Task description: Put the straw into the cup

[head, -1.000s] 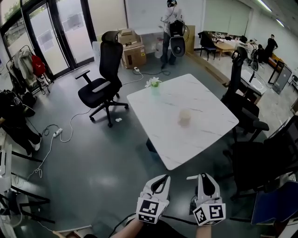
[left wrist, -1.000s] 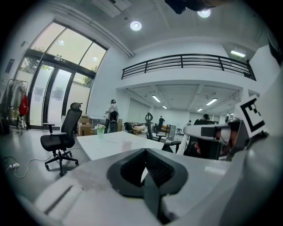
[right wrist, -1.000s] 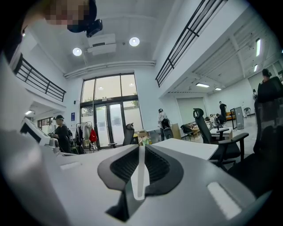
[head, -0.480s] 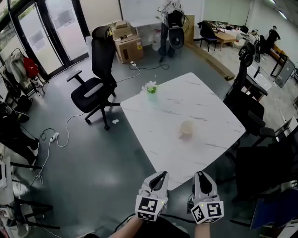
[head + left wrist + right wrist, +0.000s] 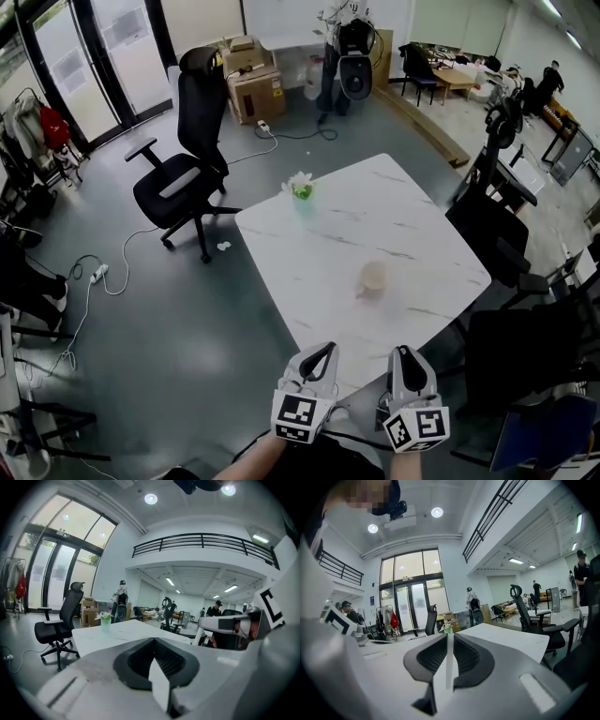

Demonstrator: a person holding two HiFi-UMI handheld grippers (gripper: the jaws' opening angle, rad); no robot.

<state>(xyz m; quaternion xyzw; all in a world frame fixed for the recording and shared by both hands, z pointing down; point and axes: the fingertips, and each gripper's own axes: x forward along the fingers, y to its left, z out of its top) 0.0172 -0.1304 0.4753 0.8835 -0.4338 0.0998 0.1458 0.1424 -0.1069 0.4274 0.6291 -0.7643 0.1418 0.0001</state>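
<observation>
Straw (image 5: 448, 667) | clamped in right gripper (image 5: 405, 356) fingers | left gripper (image 5: 322, 353) fingers closed | both near-level

Open office: swivel chairs (image 5: 178, 183), desks (image 5: 457, 79), cardboard boxes (image 5: 255, 92).

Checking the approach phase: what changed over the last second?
The wearer walked forward: the table and cup sit closer to both grippers. Nothing grabbed or released. Right gripper stays shut on the straw, left gripper shut and empty; cup unmoved on the table.
</observation>
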